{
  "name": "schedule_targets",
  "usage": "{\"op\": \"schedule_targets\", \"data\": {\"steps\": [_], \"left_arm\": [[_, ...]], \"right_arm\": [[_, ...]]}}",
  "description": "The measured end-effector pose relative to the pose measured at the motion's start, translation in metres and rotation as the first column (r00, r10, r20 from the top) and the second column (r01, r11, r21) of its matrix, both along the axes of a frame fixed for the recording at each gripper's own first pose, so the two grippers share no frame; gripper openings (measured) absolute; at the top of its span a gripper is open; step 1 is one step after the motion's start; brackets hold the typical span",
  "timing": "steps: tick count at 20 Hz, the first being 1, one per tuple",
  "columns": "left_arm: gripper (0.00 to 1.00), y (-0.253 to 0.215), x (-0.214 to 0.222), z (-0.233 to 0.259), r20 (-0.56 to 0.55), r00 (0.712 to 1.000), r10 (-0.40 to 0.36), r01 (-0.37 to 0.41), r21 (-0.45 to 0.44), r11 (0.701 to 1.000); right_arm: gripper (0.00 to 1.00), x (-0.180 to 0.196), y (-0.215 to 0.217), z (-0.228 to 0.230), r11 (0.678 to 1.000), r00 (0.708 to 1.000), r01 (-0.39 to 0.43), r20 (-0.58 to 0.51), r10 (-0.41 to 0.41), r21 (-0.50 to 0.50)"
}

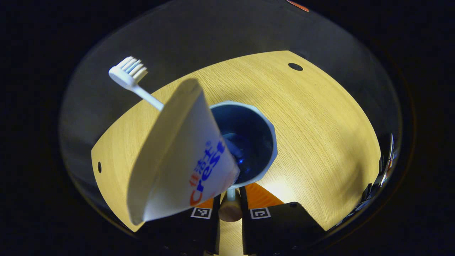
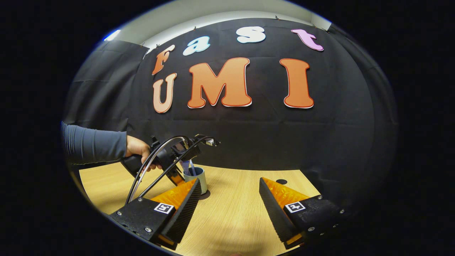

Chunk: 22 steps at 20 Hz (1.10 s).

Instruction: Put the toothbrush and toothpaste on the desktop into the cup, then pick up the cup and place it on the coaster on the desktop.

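1. Here the cup (image 1: 249, 142) stands upright on the wooden table (image 1: 320, 124), seen from above in the left gripper view, with bare wood around it on the right and far sides.
2. The toothpaste tube (image 1: 177, 156) leans out of the cup toward the left, its flat crimped end up and its lower end inside the rim.
3. The toothbrush (image 1: 128, 73) also stands in the cup, its handle passing behind the tube and its bristle head sticking out past the table's far-left edge.
4. The left gripper (image 1: 230, 199) hangs just above the cup's near rim; its fingers are close together around a small round piece, and whether they press on anything cannot be told.
5. In the right gripper view, a hand (image 2: 137, 147) in a grey sleeve (image 2: 94, 145) holds that gripper over the cup (image 2: 197, 177), cables arching down toward the near left.
6. The right gripper (image 2: 227, 199) is spread wide and holds nothing, low over the near part of the table (image 2: 231, 213).
7. Open wood lies between its fingers and the cup, which sits just behind the left finger (image 2: 179, 204).
8. A small dark round hole (image 1: 295, 66) marks the table's far right, near the edge, well apart from the cup.
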<state>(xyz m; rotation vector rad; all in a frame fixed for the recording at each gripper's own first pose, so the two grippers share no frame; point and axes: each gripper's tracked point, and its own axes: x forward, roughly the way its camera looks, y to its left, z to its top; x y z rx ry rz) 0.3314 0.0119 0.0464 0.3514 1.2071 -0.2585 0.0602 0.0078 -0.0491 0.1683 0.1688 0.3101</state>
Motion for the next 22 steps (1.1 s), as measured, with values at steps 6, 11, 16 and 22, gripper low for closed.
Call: {"op": "schedule_targets", "data": {"steps": [6, 11, 16, 22], "left_arm": [[0.35, -0.010, -0.007, -0.007, -0.005, 1.000, -0.021, 0.021, 0.004, 1.000], [0.74, -0.015, -0.011, 0.006, 0.108, 0.993, -0.056, 0.055, 0.006, 0.998], [1.00, -0.012, -0.022, 0.015, 0.343, 0.939, -0.038, 0.052, -0.030, 0.998], [1.00, -0.007, -0.030, 0.052, 0.615, 0.789, 0.000, 0.064, -0.083, 0.994]], "right_arm": [[0.98, 0.002, 0.004, -0.012, 1.000, 1.000, -0.004, -0.028, 0.004, 0.000], [0.98, 0.000, 0.011, -0.005, 1.000, 1.000, -0.002, -0.021, 0.002, 0.010], [0.98, -0.007, 0.025, 0.010, 1.000, 1.000, 0.001, 0.004, -0.001, -0.004], [0.98, -0.014, 0.048, 0.058, 0.999, 0.992, 0.040, 0.122, -0.041, 0.009]]}}
